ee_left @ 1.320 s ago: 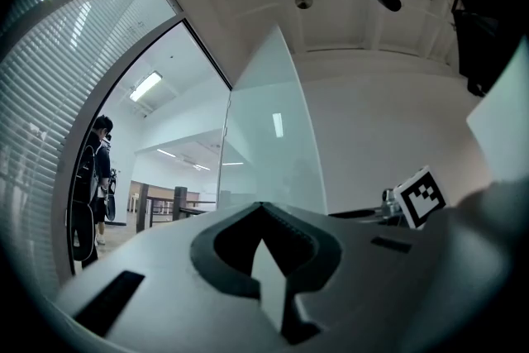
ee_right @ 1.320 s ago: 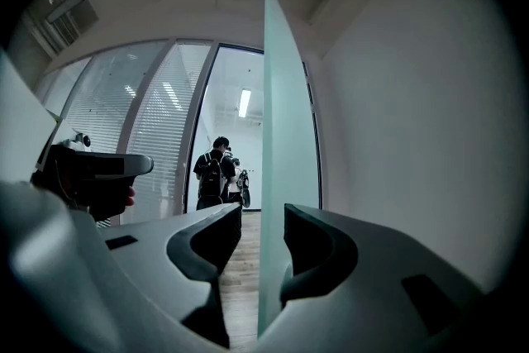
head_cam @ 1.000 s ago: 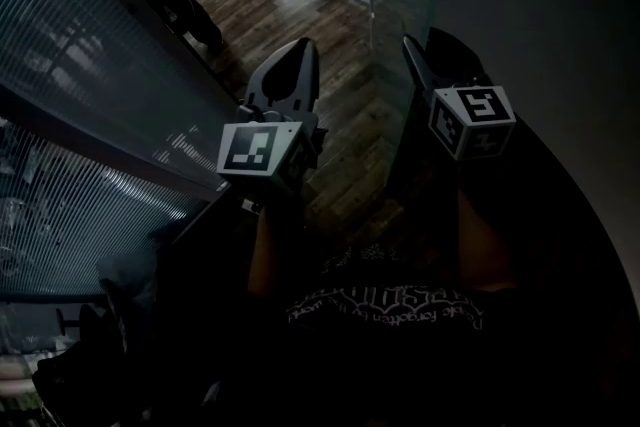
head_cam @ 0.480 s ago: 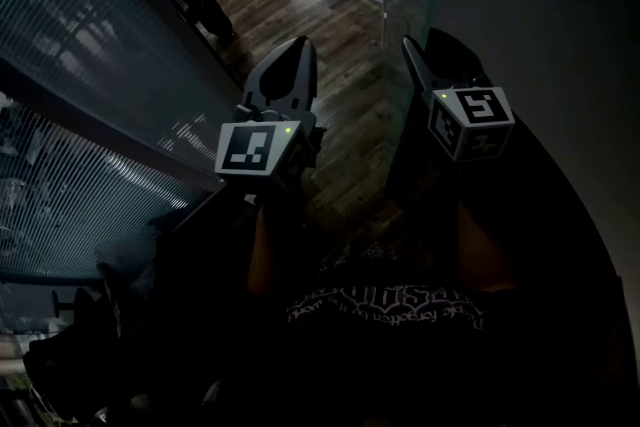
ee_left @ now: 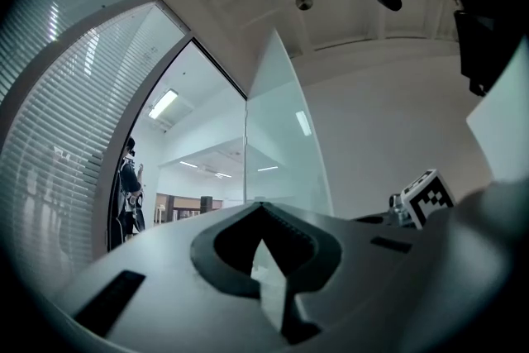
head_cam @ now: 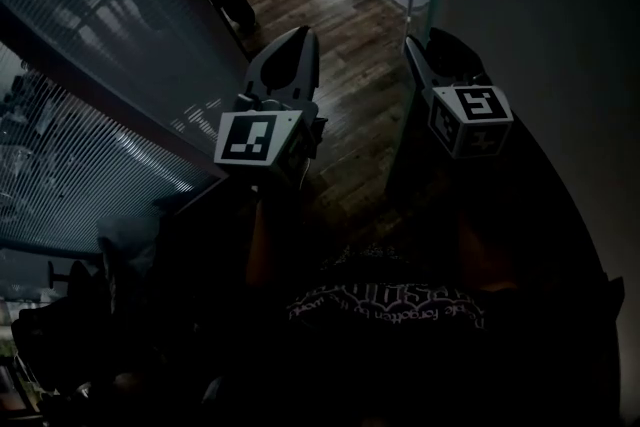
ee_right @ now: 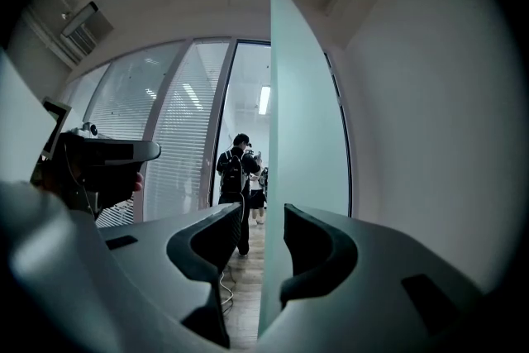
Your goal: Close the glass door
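Now: closing the glass door, engagement stage. The right gripper (ee_right: 263,215), jaws narrowly parted, straddles the free vertical edge of the glass door (ee_right: 307,120). The pane rises between the two jaws and lies nearer the wall-side jaw, and a slit of open view shows beside the other jaw. Whether the nearer jaw touches the glass cannot be settled from this angle; contact is probably light or absent. The left gripper (ee_left: 260,209), jaw tips meeting with nothing between them, hangs beside the right one and apart from the door. The door stands open, angled toward the white wall (ee_right: 413,145) on the person's right. The doorway lies ahead, where people (ee_right: 238,178) stand on the wooden floor (head_cam: 340,5). A slatted partition (head_cam: 100,65) borders the left side.

Technique for this step:
- **Seat the edge.** Set the edge deeper between the right jaws before loading it, since bare glass is likely to slip off shallow tips.
- **Grip lightly.** A firm clamp seems unnecessary. One jaw pressing flat on the pane's face should carry it.
- **Follow the arc.** Drive across the pane, not along it, and let the gripper turn with the door round its hinge.
- **Move slowly.** Keep the left gripper out of the narrowing gap, and watch the people in the opening.
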Motion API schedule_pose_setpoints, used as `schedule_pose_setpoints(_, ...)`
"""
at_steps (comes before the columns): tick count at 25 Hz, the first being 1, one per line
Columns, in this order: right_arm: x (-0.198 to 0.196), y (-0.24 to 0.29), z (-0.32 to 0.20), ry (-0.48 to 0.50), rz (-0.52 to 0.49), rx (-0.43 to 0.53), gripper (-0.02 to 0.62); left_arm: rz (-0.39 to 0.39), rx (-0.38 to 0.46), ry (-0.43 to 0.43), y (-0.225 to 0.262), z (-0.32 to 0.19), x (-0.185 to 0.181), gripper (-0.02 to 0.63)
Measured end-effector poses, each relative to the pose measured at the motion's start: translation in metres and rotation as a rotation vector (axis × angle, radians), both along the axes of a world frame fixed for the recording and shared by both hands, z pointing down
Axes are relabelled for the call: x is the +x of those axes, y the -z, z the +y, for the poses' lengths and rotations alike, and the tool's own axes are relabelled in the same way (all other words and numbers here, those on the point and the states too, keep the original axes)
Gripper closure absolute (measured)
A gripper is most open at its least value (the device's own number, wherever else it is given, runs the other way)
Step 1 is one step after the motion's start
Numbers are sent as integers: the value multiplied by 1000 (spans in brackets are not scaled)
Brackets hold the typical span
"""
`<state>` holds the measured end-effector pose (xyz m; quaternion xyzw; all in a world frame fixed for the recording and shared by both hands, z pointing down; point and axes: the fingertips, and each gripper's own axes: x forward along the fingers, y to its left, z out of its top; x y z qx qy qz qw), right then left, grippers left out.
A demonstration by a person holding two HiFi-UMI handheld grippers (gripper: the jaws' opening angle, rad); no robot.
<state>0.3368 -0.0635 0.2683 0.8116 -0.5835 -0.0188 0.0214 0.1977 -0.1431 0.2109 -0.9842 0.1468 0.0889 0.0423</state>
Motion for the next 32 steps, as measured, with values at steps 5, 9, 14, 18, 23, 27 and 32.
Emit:
schedule_pose_setpoints(5,-8,2,-5,31,7,3,451,24,21,51,10,-4,-10,611)
schedule_pose_setpoints(9,-14,2,-13,49,9,4,451,26,26,96,10,-8,-25,611)
schedule_pose_setpoints(14,-30,-2,-50,76,13,-1,451,41,34,166,11,-39,-58,611)
schedule_pose_setpoints(18,-31,-3,-54,95,6,8,451,50,38,226,12,-46,-71,611)
schedule_pose_setpoints(23,-38,-2,-63,128,6,11,451,46,32,282,10,-53,-85,611)
schedule_pose_setpoints(27,-44,1,-73,154,11,12,451,44,35,308,11,-55,-92,611)
schedule_pose_setpoints(32,-50,1,-79,178,15,21,451,41,36,336,9,-52,-99,611)
